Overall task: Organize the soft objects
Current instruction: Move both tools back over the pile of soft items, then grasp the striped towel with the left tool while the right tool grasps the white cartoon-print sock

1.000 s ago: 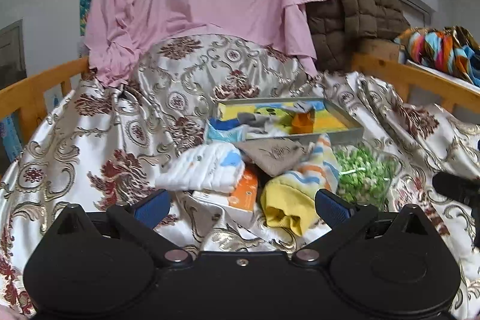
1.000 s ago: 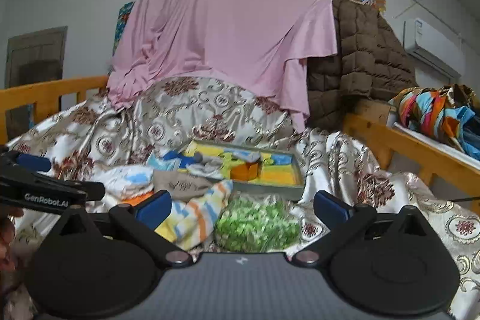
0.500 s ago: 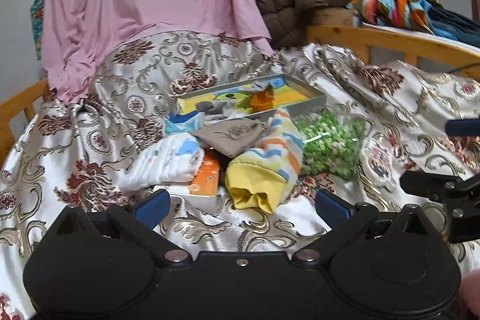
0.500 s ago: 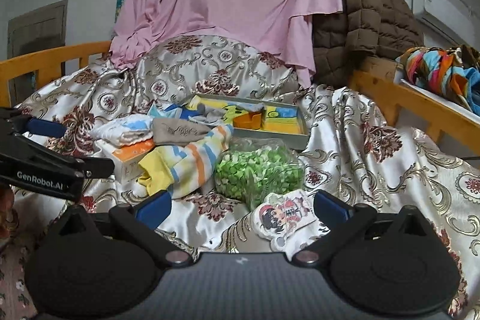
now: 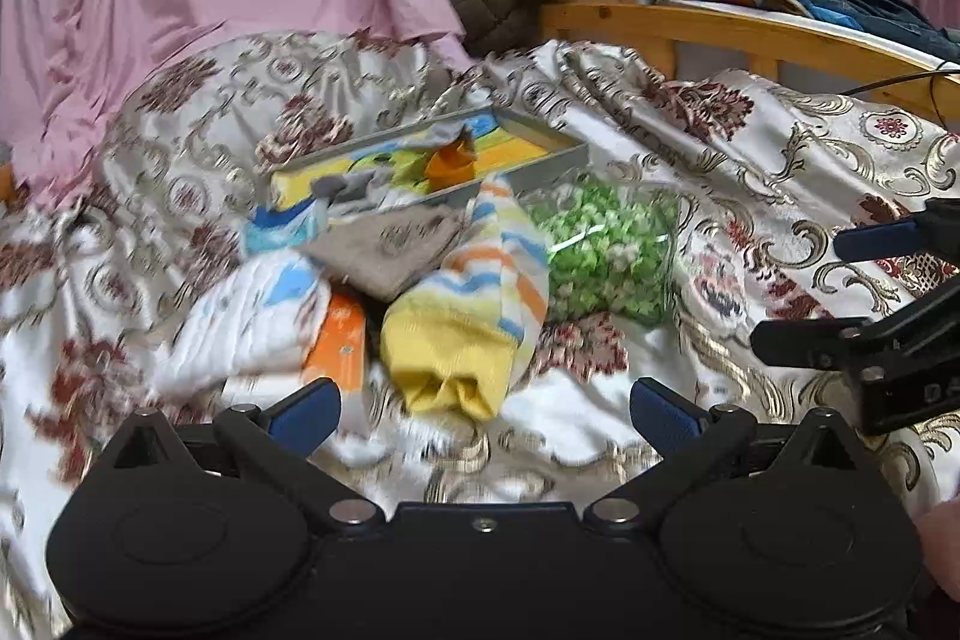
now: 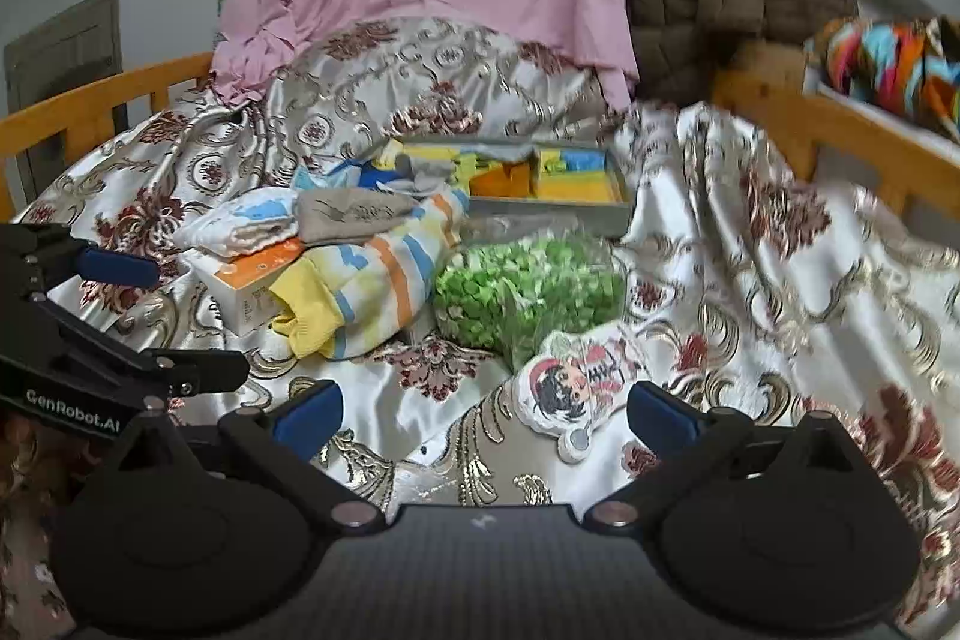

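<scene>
Both cameras have swung lower toward the heap: the left gripper [image 5: 485, 403] and right gripper [image 6: 483, 409], each wide and empty, flank the yellow striped cloth roll [image 5: 474, 316] before the grey tray [image 6: 612, 214], seemingly lining up a pick.

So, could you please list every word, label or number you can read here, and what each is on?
"GenRobot.AI": white print on the left claw body.
"D": cut-off white letters on the right claw body; the rest is unreadable.
Orange and white box: side print too small.
Cartoon charm: red marks blurred.
</scene>
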Demonstrator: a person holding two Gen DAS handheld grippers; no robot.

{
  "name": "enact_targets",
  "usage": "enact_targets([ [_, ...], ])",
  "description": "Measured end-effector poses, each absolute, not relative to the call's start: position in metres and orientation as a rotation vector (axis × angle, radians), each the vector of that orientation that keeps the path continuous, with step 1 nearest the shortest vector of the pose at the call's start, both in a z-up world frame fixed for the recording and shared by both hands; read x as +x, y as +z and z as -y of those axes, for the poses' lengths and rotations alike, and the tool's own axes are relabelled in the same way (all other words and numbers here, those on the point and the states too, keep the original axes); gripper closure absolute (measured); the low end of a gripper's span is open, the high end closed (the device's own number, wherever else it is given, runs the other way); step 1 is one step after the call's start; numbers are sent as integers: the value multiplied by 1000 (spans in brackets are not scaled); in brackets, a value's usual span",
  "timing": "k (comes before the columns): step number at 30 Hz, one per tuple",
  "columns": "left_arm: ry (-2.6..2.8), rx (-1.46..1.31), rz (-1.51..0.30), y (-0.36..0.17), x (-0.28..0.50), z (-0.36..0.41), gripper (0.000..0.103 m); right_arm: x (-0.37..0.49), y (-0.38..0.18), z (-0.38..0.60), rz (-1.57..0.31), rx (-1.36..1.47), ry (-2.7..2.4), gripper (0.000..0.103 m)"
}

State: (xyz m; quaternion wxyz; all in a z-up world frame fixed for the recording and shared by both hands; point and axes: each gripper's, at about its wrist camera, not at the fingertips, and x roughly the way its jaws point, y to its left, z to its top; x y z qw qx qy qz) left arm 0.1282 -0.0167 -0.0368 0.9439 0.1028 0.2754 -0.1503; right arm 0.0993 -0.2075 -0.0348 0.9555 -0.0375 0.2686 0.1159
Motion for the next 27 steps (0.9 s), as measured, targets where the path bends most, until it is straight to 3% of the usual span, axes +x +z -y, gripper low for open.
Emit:
enact_targets([
  [10,-369,170,-589,-47,197,25,1,155,-56,221,-656,-97,235,0],
  [23,-326,131,-724,-77,256,36,1,203,-89,204,-667,-123,70,0],
  [27,-335,88,-747,-80,263,35,13,212,-97,206,-687,-96,7,0],
])
